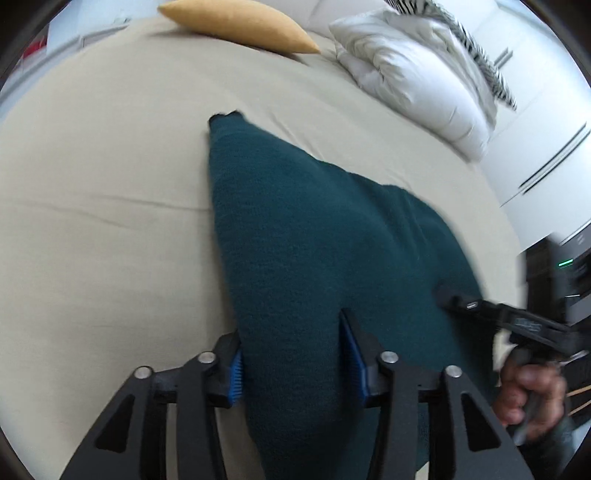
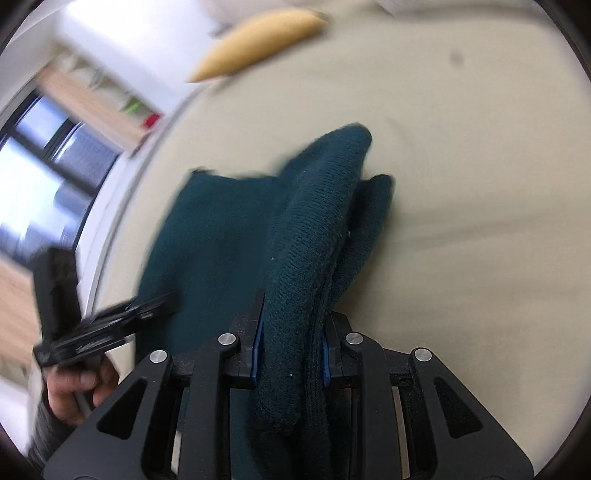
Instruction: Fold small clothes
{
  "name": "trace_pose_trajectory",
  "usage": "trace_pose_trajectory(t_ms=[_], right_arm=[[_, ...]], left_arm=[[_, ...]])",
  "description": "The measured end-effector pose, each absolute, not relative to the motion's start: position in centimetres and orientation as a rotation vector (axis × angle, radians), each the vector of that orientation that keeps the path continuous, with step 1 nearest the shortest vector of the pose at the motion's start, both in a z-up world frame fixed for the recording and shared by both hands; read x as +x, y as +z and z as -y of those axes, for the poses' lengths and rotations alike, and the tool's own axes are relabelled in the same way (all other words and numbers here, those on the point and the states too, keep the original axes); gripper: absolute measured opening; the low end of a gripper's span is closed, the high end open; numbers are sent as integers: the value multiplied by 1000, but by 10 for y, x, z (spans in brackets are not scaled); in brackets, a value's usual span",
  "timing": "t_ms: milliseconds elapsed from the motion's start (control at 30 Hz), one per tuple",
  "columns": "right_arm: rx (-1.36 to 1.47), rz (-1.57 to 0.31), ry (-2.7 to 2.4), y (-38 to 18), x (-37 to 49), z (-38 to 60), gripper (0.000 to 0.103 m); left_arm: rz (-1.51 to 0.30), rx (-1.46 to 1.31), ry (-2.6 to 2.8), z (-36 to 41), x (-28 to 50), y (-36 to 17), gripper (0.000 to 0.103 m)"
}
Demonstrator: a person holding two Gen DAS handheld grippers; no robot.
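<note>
A dark teal knitted garment point(image 1: 314, 236) lies partly on a beige bed sheet point(image 1: 103, 177), its near edge lifted. My left gripper point(image 1: 291, 354) is shut on a thick bunch of its near edge between blue pads. My right gripper point(image 2: 291, 336) is shut on another bunched edge of the same garment point(image 2: 314, 229), whose fold stands up over the sheet point(image 2: 480, 184). The right gripper shows at the right of the left wrist view point(image 1: 458, 299). The left gripper shows at the left of the right wrist view point(image 2: 155, 306).
A mustard pillow point(image 1: 240, 22) lies at the far side of the bed, also in the right wrist view point(image 2: 258, 44). A white rumpled duvet point(image 1: 413, 77) lies at the far right. A window and shelves stand beyond the bed's left edge point(image 2: 122, 192).
</note>
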State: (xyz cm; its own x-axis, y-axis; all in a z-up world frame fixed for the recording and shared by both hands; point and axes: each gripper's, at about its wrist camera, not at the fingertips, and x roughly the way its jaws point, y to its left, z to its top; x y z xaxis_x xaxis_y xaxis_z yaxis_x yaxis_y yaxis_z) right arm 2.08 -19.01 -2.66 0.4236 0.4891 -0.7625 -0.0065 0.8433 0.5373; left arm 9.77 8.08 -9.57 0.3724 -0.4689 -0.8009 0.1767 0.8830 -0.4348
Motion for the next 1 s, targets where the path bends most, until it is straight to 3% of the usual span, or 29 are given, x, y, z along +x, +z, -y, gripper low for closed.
trace_pose_trajectory(t_ms=[133,633,800,1000], right_arm=[[769,-1045,419,-63,20,220,23],[782,-991,474,-69,24,227,26],[772,-956,370,-59,9,251,37],[660,-897,49,-31,-28,284,41]], left_arm=[[-1093,-308,-430,-82,93,-101,56],[-1064,-420,-446,-97,87,-110,61],[-1057,-428,-424,-97,84,-105,62],[-1008,-408,-337,-100,59,-91,67]])
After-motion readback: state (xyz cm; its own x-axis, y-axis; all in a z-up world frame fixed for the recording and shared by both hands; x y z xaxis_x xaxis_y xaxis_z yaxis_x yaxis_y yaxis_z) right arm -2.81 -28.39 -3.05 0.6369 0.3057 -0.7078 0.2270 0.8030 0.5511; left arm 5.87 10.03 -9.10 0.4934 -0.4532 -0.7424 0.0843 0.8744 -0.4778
